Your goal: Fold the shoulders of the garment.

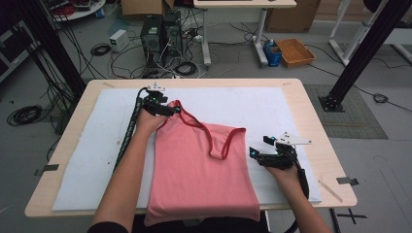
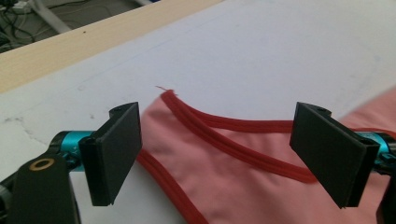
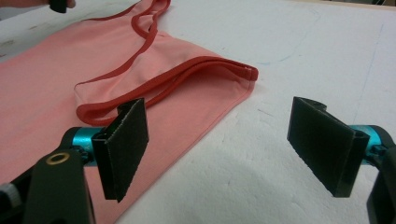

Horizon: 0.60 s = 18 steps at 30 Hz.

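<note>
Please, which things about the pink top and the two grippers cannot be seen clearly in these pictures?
- Pink top: its hem hangs over the table's near edge in the high view, cut off by the frame bottom.
- Left gripper: in the high view, too small to judge its jaws.
- Strap: in the left gripper view, the right jaw hides its far end.

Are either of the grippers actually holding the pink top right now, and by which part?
Neither. The left gripper stands open around the pink top's shoulder strap, not clamped on it. The right gripper is open beside the other strap.
</note>
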Tool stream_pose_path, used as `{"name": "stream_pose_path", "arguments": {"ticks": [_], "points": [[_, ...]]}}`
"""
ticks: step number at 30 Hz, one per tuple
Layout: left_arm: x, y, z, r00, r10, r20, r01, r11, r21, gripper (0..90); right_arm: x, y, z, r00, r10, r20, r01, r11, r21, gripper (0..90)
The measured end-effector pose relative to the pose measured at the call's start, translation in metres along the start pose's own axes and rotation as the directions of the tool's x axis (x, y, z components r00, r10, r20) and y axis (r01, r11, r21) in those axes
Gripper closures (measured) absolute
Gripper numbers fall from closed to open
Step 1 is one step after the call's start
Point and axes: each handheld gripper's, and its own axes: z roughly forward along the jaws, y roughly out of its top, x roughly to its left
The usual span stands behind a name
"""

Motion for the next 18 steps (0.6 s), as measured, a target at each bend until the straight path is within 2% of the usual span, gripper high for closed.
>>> {"name": "stream_pose_path", "arguments": {"ticks": [1, 4, 5, 6, 9, 10, 11, 12, 13, 15, 18], "points": [[0.006, 0.002, 0.009, 0.9997, -0.017, -0.017, 0.018, 0.9992, 0.035, 17.2, 0.0, 0.0, 0.0, 1.0, -0.001, -0.001, 0.001, 1.0, 0.003, 20.2], [0.01, 0.001, 0.015, 0.9991, -0.021, -0.038, 0.022, 0.9987, 0.046, 19.0, 0.001, 0.0, 0.001, 1.0, -0.006, -0.002, 0.006, 1.0, 0.002, 20.2], [0.015, 0.0, 0.021, 0.998, -0.041, -0.049, 0.045, 0.9957, 0.082, 19.3, 0.001, 0.0, 0.001, 1.0, -0.006, -0.004, 0.006, 1.0, 0.006, 20.2], [0.016, 0.0, 0.023, 0.9979, -0.036, -0.054, 0.041, 0.9938, 0.103, 19.9, 0.0, 0.0, 0.001, 0.9999, -0.008, -0.007, 0.008, 1.0, 0.007, 20.2], [0.017, -0.003, 0.027, 0.9969, -0.034, -0.071, 0.042, 0.9918, 0.121, 23.7, 0.001, 0.0, 0.001, 1.0, -0.006, -0.006, 0.006, 1.0, 0.005, 20.2], [0.016, -0.005, 0.029, 0.9959, -0.019, -0.089, 0.033, 0.9876, 0.153, 27.6, 0.0, 0.0, 0.001, 0.9999, -0.005, -0.01, 0.005, 1.0, 0.001, 20.2], [0.016, -0.005, 0.029, 0.9959, -0.019, -0.089, 0.033, 0.9876, 0.153, 30.8, 0.0, 0.0, 0.001, 0.9999, -0.005, -0.01, 0.005, 1.0, 0.001, 20.2], [0.013, -0.004, 0.031, 0.9936, 0.016, -0.111, 0.003, 0.9865, 0.164, 32.2, 0.0, 0.0, 0.001, 0.9999, -0.003, -0.012, 0.003, 1.0, 0.005, 20.2], [0.011, -0.003, 0.031, 0.9945, 0.029, -0.101, -0.012, 0.9862, 0.165, 34.2, 0.0, 0.0, 0.001, 0.9999, -0.001, -0.012, 0.002, 1.0, 0.005, 20.1], [0.007, -0.002, 0.031, 0.995, 0.063, -0.078, -0.05, 0.985, 0.165, 49.0, 0.0, 0.0, 0.002, 0.9999, -0.002, -0.01, 0.002, 1.0, 0.013, 20.2], [0.003, -0.001, 0.031, 0.9949, 0.064, -0.078, -0.05, 0.985, 0.165, 59.9, 0.001, 0.0, 0.002, 0.9999, -0.005, -0.012, 0.006, 1.0, 0.016, 20.2]]}}
